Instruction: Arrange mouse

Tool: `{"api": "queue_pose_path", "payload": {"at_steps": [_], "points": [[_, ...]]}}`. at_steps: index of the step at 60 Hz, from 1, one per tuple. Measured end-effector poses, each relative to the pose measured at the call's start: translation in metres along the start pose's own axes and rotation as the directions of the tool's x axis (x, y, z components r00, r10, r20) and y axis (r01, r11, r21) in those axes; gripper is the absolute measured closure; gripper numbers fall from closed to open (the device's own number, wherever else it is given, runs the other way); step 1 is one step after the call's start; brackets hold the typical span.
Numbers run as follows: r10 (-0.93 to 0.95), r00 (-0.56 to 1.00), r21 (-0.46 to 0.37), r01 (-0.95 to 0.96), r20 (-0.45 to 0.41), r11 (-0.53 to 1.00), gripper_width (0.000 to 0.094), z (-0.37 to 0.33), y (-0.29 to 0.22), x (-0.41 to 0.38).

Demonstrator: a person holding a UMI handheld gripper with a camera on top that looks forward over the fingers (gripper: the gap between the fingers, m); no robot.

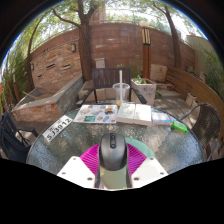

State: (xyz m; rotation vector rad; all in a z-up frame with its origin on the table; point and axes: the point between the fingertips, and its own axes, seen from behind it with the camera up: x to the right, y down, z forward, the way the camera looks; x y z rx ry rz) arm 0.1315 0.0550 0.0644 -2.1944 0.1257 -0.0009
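Observation:
A dark grey computer mouse [112,152] with a scroll wheel sits between my gripper's [112,160] two fingers, its nose pointing away from me. The magenta pads [91,158] press against both of its sides. The mouse is held above the near edge of a round glass table [60,150].
Beyond the mouse, papers and booklets [118,113] lie across the table, with a white cup [122,92] behind them and a green thing [179,126] to the right. A label strip [57,126] lies to the left. A brick wall, tree trunk and benches stand further back.

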Motion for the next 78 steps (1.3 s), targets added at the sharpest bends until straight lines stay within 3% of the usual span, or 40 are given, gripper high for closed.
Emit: {"api": "queue_pose_path", "payload": {"at_steps": [4,14,16,20,35,52,65,78], "points": [[-0.015,1.0,-0.051,0.015,-0.014,0.999,0.057,0.012,0.03,0.016],[-0.015,1.0,-0.136,0.016,0.01,0.991,0.0399,0.02,0.073,0.025],[-0.019,1.0,-0.136,0.018,-0.002,0.991,0.032,0.016,0.071,0.028],[-0.037,0.999,-0.106,0.035,-0.011,0.994,0.0061,0.003,0.061,0.029],[-0.045,0.998,-0.034,0.044,-0.052,0.998,0.0074,-0.108,0.022,0.013],[-0.055,0.991,0.018,0.058,-0.123,0.998,0.0081,-0.253,0.034,-0.01],[-0.047,0.99,0.019,0.05,-0.137,0.999,0.0083,-0.31,0.055,-0.024],[-0.059,0.989,0.023,0.063,-0.133,0.998,0.008,-0.322,0.057,-0.029]]}}
